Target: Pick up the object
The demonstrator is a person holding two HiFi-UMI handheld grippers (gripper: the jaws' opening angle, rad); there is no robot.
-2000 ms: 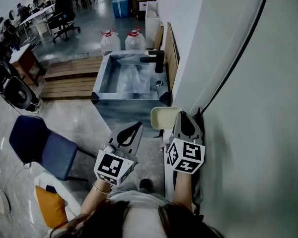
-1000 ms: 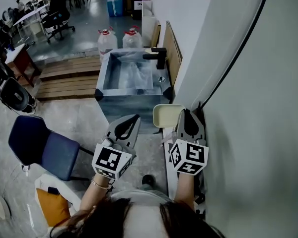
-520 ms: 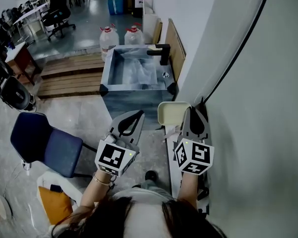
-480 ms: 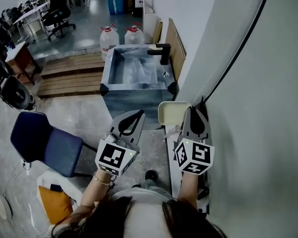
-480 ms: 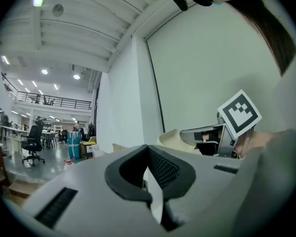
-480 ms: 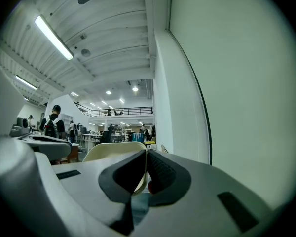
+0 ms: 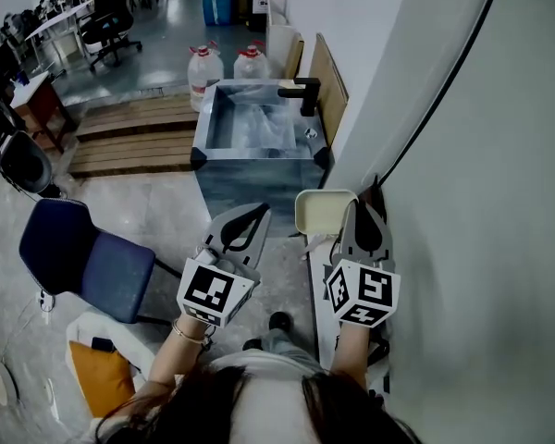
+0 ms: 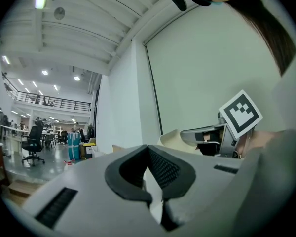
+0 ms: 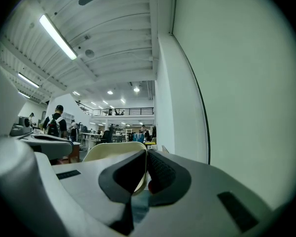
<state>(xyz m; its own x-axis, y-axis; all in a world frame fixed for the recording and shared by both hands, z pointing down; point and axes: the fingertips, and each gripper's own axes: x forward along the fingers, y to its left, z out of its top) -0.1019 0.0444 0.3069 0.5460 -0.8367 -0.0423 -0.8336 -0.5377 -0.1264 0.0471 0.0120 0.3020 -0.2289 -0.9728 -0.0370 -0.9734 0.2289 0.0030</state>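
At the far left we see a blue chair (image 7: 83, 259) on the grey floor, with an orange cushion (image 7: 99, 379) nearer to us. Our left gripper (image 7: 259, 211) hangs over the floor to the right of the chair. Its jaws are pressed together at the tips with nothing between them, which its own view confirms, and its marker cube (image 7: 213, 292) faces up. Further ahead stands a metal sink (image 7: 256, 166) with a black tap (image 7: 303, 92) at its right rim, and two water jugs (image 7: 227, 63) stand behind it. The cream rounded object (image 7: 319, 211), which we take for the task's thing, lies between the sink and us, close by the wall. It sits just ahead of our right gripper (image 7: 360, 203) and slightly to its left. That gripper is likewise closed and empty; in its own view the jaw pads meet while the cream object rises behind them, ungripped. At the far right a black cable (image 7: 444, 100) runs up the pale wall (image 7: 499, 248).
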